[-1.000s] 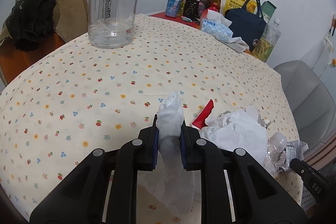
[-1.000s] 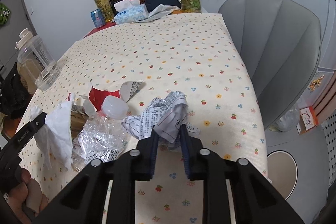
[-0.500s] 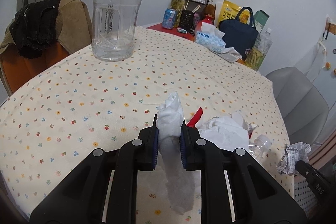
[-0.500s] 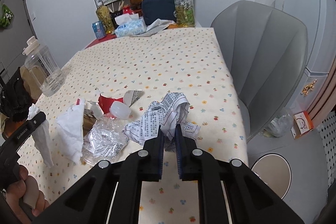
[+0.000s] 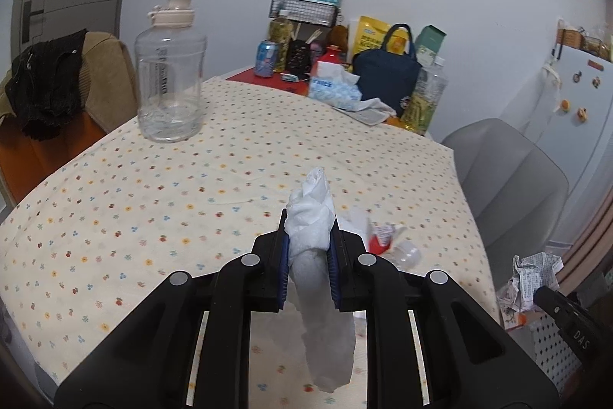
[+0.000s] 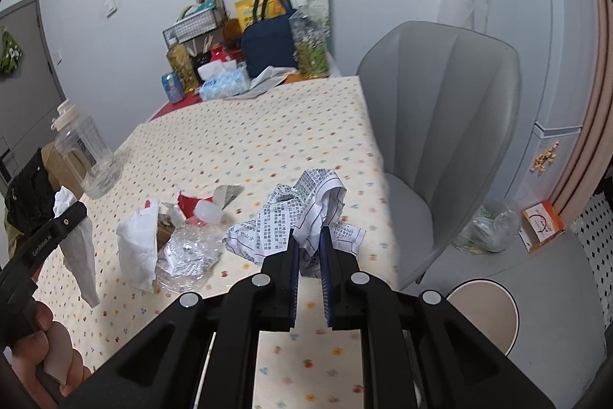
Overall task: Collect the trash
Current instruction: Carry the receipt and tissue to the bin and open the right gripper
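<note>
The left gripper (image 5: 308, 240) is closed on a white crumpled paper tissue (image 5: 311, 229), which hangs limp above the flowered tablecloth (image 5: 153, 186). The right gripper (image 6: 308, 255) pinches a crumpled printed paper sheet (image 6: 306, 213), lifted beside a crushed clear plastic bottle (image 6: 191, 248).

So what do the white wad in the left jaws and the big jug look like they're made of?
The white wad looks like soft tissue paper: matte, wrinkled, drooping limp below the jaws. The jug looks like clear hard plastic, glossy and see-through, with a cream cap that seems opaque plastic.
</note>
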`<move>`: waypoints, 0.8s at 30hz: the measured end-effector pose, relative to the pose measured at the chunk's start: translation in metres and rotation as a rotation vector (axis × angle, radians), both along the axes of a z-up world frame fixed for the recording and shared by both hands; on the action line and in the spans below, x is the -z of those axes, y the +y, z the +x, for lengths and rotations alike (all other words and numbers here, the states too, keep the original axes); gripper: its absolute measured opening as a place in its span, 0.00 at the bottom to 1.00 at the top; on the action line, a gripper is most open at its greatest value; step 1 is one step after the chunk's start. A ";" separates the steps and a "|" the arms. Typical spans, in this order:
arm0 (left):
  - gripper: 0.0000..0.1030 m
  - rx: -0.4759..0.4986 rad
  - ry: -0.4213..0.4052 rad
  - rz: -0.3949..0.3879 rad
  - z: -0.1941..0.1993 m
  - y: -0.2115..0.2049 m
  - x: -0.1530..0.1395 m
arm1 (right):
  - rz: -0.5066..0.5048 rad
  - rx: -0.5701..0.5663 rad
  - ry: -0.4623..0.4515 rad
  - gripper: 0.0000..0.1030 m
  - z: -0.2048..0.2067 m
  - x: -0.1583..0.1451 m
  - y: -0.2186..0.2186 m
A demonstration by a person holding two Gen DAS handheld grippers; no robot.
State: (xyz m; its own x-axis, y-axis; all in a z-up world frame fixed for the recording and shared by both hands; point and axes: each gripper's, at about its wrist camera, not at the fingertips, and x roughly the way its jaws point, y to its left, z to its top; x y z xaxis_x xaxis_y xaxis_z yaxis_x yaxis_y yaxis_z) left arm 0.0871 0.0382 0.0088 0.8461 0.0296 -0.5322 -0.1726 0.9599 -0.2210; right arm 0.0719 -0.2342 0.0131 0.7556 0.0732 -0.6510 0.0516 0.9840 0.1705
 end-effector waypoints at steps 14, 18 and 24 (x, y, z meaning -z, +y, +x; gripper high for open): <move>0.17 0.156 0.008 0.060 0.004 -0.086 -0.009 | 0.029 0.098 -0.022 0.11 -0.025 -0.005 -0.061; 0.17 0.210 0.016 0.076 0.008 -0.112 -0.008 | 0.041 0.134 -0.022 0.11 -0.029 -0.001 -0.080; 0.17 0.296 0.010 0.105 0.015 -0.157 -0.012 | 0.055 0.191 -0.020 0.11 -0.035 0.004 -0.110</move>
